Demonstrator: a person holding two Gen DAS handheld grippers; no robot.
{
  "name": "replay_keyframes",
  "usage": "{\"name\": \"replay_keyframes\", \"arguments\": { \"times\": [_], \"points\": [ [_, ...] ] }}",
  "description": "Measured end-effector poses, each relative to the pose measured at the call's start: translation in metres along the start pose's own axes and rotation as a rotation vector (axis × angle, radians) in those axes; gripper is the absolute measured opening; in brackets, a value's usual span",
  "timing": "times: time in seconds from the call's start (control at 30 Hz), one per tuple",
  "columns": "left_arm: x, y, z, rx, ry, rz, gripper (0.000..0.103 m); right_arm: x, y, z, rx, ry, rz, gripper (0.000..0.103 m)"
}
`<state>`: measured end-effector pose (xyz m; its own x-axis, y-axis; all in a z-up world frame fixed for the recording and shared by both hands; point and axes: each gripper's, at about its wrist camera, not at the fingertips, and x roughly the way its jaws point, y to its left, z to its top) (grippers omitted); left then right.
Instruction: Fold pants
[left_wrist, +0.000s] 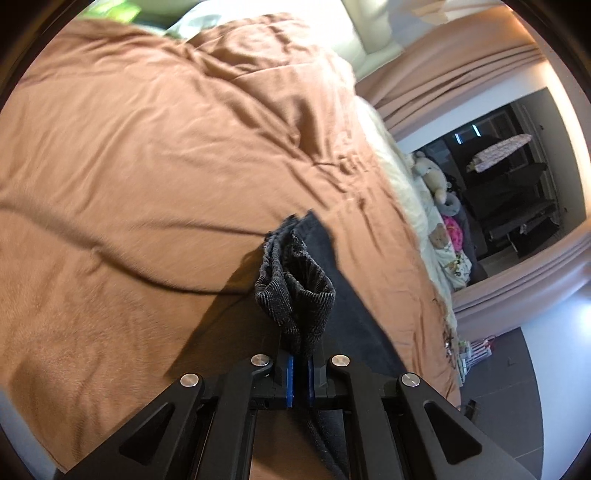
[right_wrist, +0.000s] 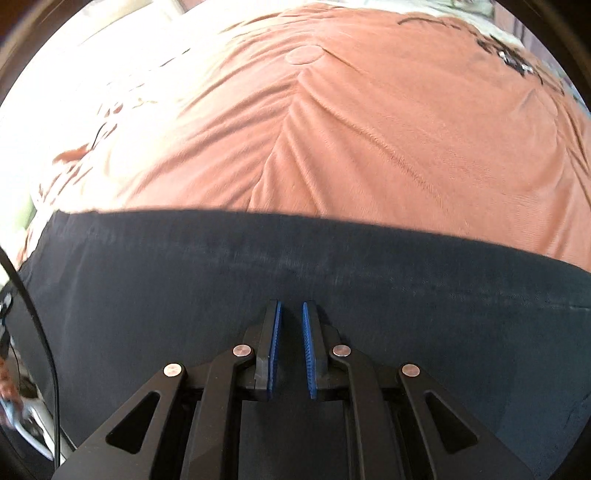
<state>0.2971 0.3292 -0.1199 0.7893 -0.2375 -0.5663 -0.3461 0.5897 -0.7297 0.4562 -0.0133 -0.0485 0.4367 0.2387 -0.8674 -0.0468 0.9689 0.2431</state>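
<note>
Left gripper (left_wrist: 301, 363) pinches a bunched edge of the dark pants (left_wrist: 295, 288) above the brown blanket (left_wrist: 147, 147), likely for folding over; right gripper (right_wrist: 291, 314), slightly parted and empty, hovers over the spread cloth.

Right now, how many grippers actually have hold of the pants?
1. The left gripper is shut on a bunched ribbed edge of the dark pants, lifted off the brown blanket. The right gripper hovers over the pants, slightly open, gripping nothing.
</note>
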Motion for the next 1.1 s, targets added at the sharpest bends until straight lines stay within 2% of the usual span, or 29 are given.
{"name": "replay_keyframes", "arguments": {
  "times": [0.07, 0.27, 0.67, 1.1],
  "points": [
    [-0.003, -0.012, 0.002, 0.018, -0.007, -0.006, 0.005, -0.001, 0.000, 0.003, -0.007, -0.001, -0.010, 0.008],
    [-0.017, -0.050, 0.009, 0.064, -0.046, -0.023, 0.005, -0.008, 0.007, -0.016, -0.027, 0.014, -0.001, 0.008],
    [-0.048, -0.126, 0.012, 0.162, -0.092, -0.087, 0.005, -0.037, 0.015, -0.073, -0.057, 0.054, 0.091, 0.008],
    [-0.072, -0.196, 0.003, 0.263, -0.113, -0.142, 0.005, -0.062, 0.018, -0.138, -0.060, 0.059, 0.196, 0.008]
  ]
}}
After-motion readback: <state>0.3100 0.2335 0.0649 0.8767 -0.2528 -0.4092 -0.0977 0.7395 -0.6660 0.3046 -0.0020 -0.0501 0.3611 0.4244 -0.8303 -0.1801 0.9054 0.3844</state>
